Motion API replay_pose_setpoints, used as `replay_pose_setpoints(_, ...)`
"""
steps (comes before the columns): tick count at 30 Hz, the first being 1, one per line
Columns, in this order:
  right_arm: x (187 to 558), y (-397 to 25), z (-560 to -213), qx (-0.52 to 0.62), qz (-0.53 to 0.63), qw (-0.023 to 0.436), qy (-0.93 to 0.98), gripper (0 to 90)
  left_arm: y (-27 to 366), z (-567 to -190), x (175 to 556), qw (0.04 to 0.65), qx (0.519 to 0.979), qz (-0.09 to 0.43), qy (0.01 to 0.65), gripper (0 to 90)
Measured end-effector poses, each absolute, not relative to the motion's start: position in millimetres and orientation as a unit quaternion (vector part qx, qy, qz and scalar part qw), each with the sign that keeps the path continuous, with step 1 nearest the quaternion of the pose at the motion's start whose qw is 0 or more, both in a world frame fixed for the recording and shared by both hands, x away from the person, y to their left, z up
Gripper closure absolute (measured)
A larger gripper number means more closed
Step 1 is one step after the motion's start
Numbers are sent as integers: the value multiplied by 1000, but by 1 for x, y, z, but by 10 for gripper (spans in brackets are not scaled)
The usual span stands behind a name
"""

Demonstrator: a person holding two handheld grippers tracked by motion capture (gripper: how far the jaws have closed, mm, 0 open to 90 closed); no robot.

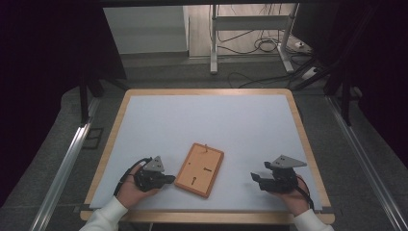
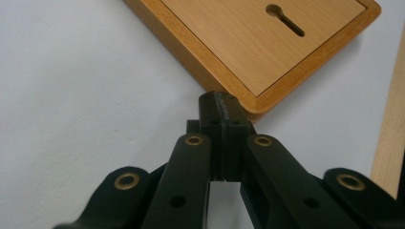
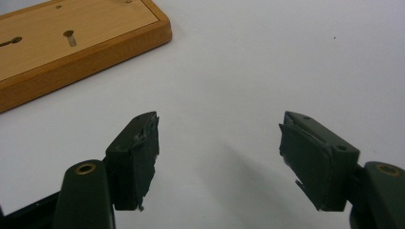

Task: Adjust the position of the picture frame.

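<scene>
Left gripper [image 1: 166, 179] in the person's left hand [image 1: 131, 190], low at the near left of the white-topped table [image 1: 202, 115] with its pale wooden rim; black jaws pressed flat together, nothing between them, tips [image 2: 222, 112] aimed at and just short of the near corner of the frame. Grey three-cornered plate [image 1: 155, 164] on top, cable trailing back toward the sleeve.

Just right of it, the flat rectangular wooden picture frame [image 1: 199, 169], orange-brown border, paler back panel facing up, two keyhole hanging slots [image 2: 285, 19], lying flat and turned at an angle, near the front middle of the table. Untouched by either tool.

Farther right, a stretch of bare white surface, then the right gripper [image 1: 253, 177] in the right hand [image 1: 291, 192], jaws spread wide with empty table between the worn dark pads [image 3: 138, 160], frame [image 3: 71, 47] off to its upper left and well apart.

Likely risks from here: with closed jaws nudging the corner, frame sliding or spinning away rather than lifting, given a smooth top and nothing bracing the far side. Low border, little to bite on: a shallow pinch by the open jaws could slip off the edge. One-sided lift could tip the frame and drop it flat again, or push it toward the near rim.
</scene>
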State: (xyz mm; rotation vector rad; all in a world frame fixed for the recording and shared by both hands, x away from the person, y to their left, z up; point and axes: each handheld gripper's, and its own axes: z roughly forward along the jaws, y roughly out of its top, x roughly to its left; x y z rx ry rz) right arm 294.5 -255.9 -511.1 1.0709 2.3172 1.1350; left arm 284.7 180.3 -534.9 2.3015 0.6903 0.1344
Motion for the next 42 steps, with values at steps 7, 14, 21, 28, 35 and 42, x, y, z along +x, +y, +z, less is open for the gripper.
replay_pose_setpoints(7,295,-256,-512,377,398,174,818,294,173,-535,281,356,897,47,256,897)
replay_pose_setpoints(14,296,-255,-513,377,394,172,820,293,163,-535,278,357,900,42,245,897)
replay_pose_setpoints(21,296,-255,-514,378,392,172,821,293,153,-534,277,357,903,38,234,896)
replay_pose_setpoints(28,296,-254,-515,377,391,171,822,292,140,-533,276,355,908,34,222,896)
replay_pose_setpoints(35,297,-255,-515,377,391,172,822,292,140,-531,276,362,906,32,218,896)
replay_pose_setpoints(42,296,-256,-513,377,393,172,821,292,154,-530,280,377,894,49,238,878)
